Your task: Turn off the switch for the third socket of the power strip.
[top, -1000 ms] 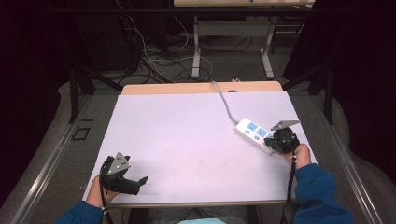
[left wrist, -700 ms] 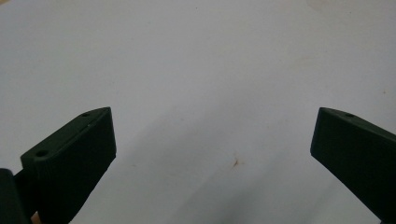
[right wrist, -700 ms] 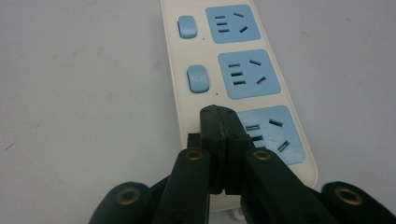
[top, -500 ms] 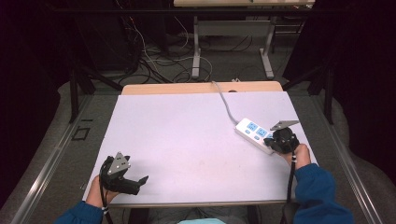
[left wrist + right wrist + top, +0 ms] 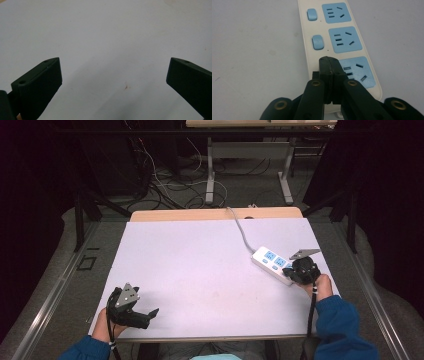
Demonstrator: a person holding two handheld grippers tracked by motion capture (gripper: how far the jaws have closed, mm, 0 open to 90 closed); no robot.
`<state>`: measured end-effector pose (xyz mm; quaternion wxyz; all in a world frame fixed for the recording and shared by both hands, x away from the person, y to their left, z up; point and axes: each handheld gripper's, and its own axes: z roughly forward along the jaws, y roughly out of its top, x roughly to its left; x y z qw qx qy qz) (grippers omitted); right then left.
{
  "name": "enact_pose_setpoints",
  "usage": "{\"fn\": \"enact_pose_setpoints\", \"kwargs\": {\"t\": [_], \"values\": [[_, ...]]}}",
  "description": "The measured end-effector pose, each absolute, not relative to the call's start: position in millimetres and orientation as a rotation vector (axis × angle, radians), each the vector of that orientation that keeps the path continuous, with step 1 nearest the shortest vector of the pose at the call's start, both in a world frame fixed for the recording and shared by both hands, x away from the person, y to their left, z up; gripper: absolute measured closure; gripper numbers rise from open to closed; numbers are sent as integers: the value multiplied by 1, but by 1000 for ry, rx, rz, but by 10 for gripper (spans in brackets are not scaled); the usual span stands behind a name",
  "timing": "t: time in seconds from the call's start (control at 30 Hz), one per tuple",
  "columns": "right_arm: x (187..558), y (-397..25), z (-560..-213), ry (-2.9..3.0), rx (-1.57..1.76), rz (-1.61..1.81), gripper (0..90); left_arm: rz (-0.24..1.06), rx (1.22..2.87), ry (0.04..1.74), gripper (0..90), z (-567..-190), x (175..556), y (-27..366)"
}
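Note:
A white power strip (image 5: 270,261) with blue sockets lies at the table's right side. In the right gripper view the power strip (image 5: 342,37) runs away from me, with two blue rocker switches (image 5: 317,42) showing. My right gripper (image 5: 329,62) is shut, its jaws pressed together with nothing between them. Its tip rests on the strip's nearest end, beside the nearest socket (image 5: 357,71), and covers the spot in line with the switches. From above, the right gripper (image 5: 292,270) sits on that end. My left gripper (image 5: 146,316) hovers open over bare table at the near left corner; in its own view the left gripper (image 5: 113,67) holds nothing.
The strip's grey cable (image 5: 241,231) runs to the far table edge. The white table top (image 5: 200,270) has a wooden strip (image 5: 215,214) along its back. Beyond lie floor cables and the metal legs of another table (image 5: 210,175).

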<state>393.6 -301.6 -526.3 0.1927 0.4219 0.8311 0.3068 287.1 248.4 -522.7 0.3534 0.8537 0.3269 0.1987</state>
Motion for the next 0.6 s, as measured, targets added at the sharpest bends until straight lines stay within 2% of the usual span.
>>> {"fn": "enact_pose_setpoints", "kwargs": {"t": [0.6], "values": [[392, -301, -527, 2317, 1180, 863, 900, 509, 2205, 844, 1, -523, 287, 248]]}}
